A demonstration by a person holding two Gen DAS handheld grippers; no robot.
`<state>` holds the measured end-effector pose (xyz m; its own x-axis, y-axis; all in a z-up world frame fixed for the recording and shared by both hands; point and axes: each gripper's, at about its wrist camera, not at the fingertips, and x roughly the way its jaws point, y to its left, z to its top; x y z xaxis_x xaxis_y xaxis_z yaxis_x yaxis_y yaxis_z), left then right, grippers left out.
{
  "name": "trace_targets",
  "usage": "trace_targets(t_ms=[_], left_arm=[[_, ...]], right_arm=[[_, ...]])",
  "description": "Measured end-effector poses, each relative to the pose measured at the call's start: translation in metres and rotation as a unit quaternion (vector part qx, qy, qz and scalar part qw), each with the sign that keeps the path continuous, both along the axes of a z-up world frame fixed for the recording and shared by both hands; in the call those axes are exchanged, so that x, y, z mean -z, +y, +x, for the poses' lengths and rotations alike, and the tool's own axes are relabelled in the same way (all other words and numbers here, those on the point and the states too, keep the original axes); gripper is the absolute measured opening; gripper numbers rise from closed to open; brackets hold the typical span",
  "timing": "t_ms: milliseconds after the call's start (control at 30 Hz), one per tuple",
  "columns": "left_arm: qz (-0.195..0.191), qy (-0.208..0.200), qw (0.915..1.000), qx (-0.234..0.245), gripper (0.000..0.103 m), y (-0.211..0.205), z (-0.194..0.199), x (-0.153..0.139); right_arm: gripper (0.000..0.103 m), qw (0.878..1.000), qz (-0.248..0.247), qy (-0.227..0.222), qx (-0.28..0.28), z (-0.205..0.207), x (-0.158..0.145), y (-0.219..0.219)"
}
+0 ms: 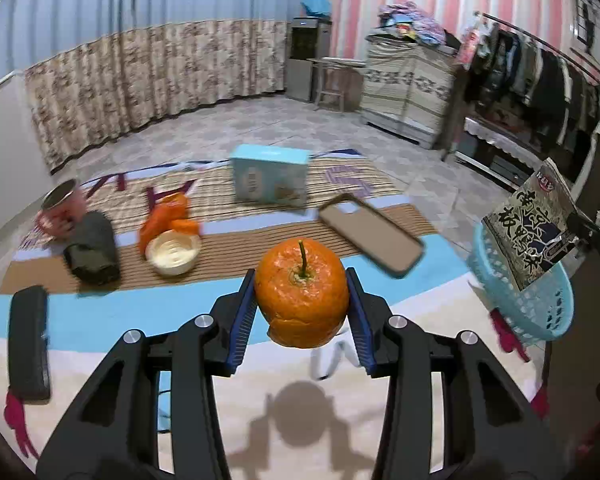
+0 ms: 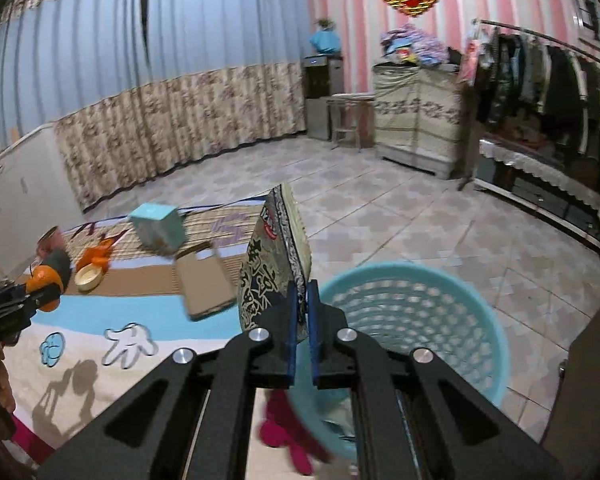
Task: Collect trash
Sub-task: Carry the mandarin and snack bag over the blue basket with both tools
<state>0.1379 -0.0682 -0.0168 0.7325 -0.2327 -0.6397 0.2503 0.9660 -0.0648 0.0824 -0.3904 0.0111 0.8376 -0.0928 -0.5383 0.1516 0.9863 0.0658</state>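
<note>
One orange peel (image 1: 302, 294), one snack wrapper (image 2: 274, 264), one basket (image 2: 420, 304).

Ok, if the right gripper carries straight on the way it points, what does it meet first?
Probably the blue basket: the right gripper, shut on the snack wrapper, points at its near rim. Depth is unclear.

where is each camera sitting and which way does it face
Left wrist: on the left gripper, angled down over the bed, its pads clamping an orange peel; right gripper's tip at right.
Right wrist: on the right gripper, shut on a snack wrapper, facing the blue basket; left gripper at left.
Shared: wrapper, basket, peel, phone case, blue box.
</note>
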Motion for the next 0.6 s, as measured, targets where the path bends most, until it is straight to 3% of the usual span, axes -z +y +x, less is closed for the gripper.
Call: trace_targets(t_ms=[300, 600], left_arm=[[0.003, -0.007, 0.9976, 0.069, 0.042, -0.095, 0.001, -0.003], [-0.005, -0.010, 0.9929, 0.118, 0.042, -0.172, -0.001, 0.001]], right_arm=[[0.005, 0.998, -0.004, 0.004, 0.062, -0.023, 0.005, -0.067], [0.005, 0.994, -0.003, 0.011, 0.106, -0.029, 0.025, -0.108]])
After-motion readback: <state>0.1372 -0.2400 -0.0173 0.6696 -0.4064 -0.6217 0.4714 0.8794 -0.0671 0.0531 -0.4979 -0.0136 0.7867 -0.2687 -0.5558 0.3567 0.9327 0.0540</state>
